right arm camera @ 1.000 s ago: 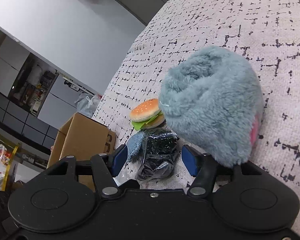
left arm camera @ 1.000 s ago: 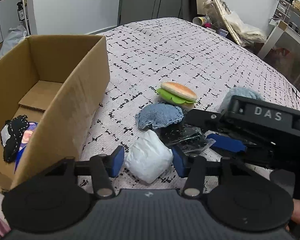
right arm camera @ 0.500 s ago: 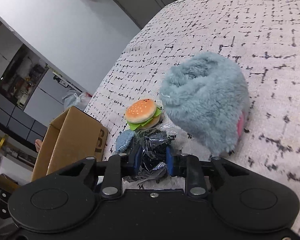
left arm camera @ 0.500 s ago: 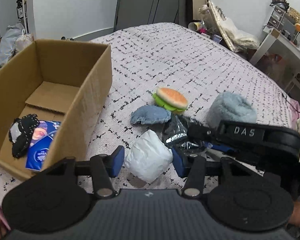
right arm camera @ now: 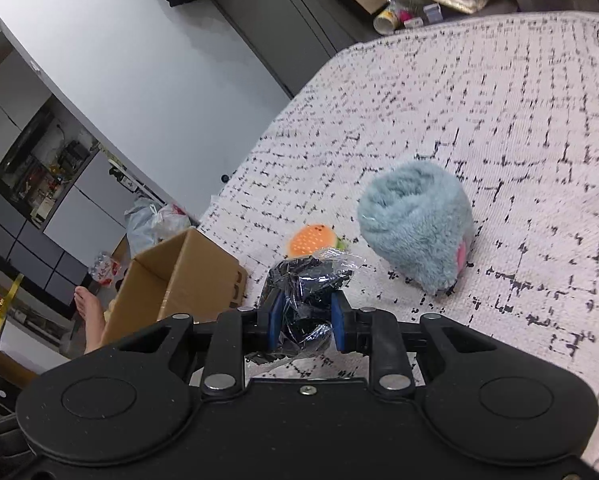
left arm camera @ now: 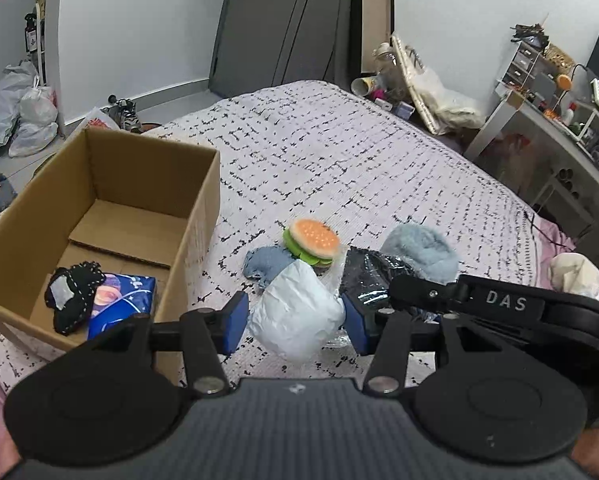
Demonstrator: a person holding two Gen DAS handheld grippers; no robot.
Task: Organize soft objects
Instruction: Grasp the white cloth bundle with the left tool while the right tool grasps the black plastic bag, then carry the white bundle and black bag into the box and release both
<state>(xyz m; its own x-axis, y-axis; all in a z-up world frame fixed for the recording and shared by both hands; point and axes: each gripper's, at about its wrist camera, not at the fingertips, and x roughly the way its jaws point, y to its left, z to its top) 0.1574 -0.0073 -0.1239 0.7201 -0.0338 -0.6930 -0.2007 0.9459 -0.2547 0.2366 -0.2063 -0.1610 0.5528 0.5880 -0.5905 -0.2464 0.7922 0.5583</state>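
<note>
Cardboard, brown and open-topped, forms the box (left arm camera: 99, 216) at the bed's left edge in the left wrist view. On the box floor lie a black pouch with white stitching (left arm camera: 73, 294) and, touching it, a blue printed tissue pack (left arm camera: 123, 304); the far half of the floor is bare flaps. The left gripper (left arm camera: 293, 318) clasps a crumpled white soft bundle (left arm camera: 295, 312) between its blue pads, just right of the box's near corner. Behind the bundle on the white bedspread with black dashes (left arm camera: 339, 168) sit a blue denim pad (left arm camera: 265, 264), a plush hamburger with orange bun and green lettuce (left arm camera: 313, 240) and a fluffy grey-blue plush (left arm camera: 423, 250), all close together. The right gripper (left arm camera: 383, 302) enters from the right, its body marked DAS, with a black item wrapped in clear plastic (left arm camera: 367, 276) at its tip.

In the right wrist view, the right gripper (right arm camera: 305, 322) is clamped on the black plastic-wrapped item (right arm camera: 303, 292). Beyond it lie the hamburger (right arm camera: 313, 240) and, to the right, the grey-blue plush (right arm camera: 417, 224), apart from the pads. The cardboard box (right arm camera: 179, 272) stands at left by the bed's edge, its contents hidden from here. A bare foot (right arm camera: 89, 312) shows on the floor beside it.
</note>
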